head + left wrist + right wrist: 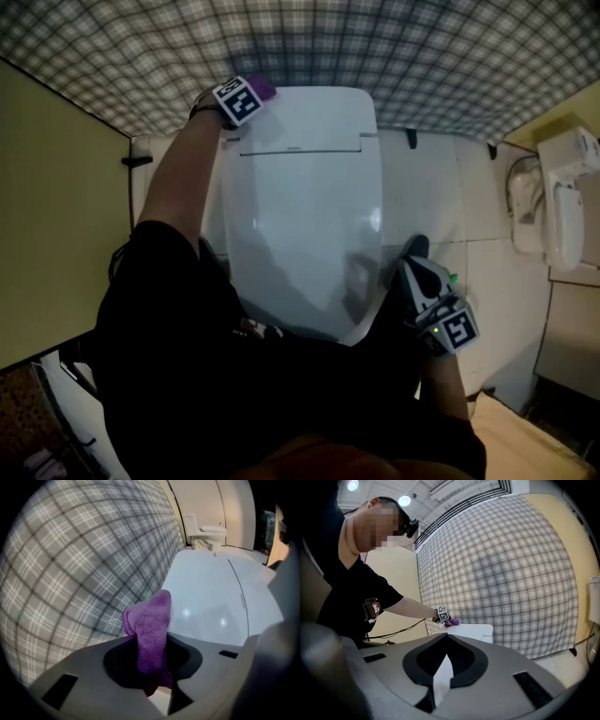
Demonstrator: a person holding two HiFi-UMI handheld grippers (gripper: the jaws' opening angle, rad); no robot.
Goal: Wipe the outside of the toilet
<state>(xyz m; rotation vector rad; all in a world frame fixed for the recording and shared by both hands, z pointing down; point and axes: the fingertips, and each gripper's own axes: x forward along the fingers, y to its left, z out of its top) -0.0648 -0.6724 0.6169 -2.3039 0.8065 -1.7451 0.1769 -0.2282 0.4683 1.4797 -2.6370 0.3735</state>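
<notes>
— What's nearest?
— The right gripper (pixel 422 281), low beside the toilet (pixel 309 187), on its right and close to the front edge of the closed lid (pixel 281 253). In the right gripper view its jaws are pressed together at the tips with nothing between them; only a sliver of white shows through the gap lower down.
— Is it touching the bowl?
— I can't tell. It hangs just beside it, above the pale floor (pixel 469 206).
— And the cloth?
— At the far end. The person's left arm (pixel 178 178) reaches along the toilet's left side, and the left gripper (pixel 239 98) sits at the far left corner of the back section (pixel 211 592), past the lid's hinge line. Its jaws pinch a purple cloth (pixel 152 620), which sticks out of them in a bunched fold.
— Is the cloth on the porcelain?
— It's right at the corner's edge, where the glossy white top meets the wall. Whether it presses on the surface, I can't make out.
— What lies beyond?
— A grey plaid wall (pixel 375 47) directly behind the toilet, a yellow partition (pixel 56 216) to the left, and in the left gripper view a second toilet (pixel 206 531) far off along that wall
</notes>
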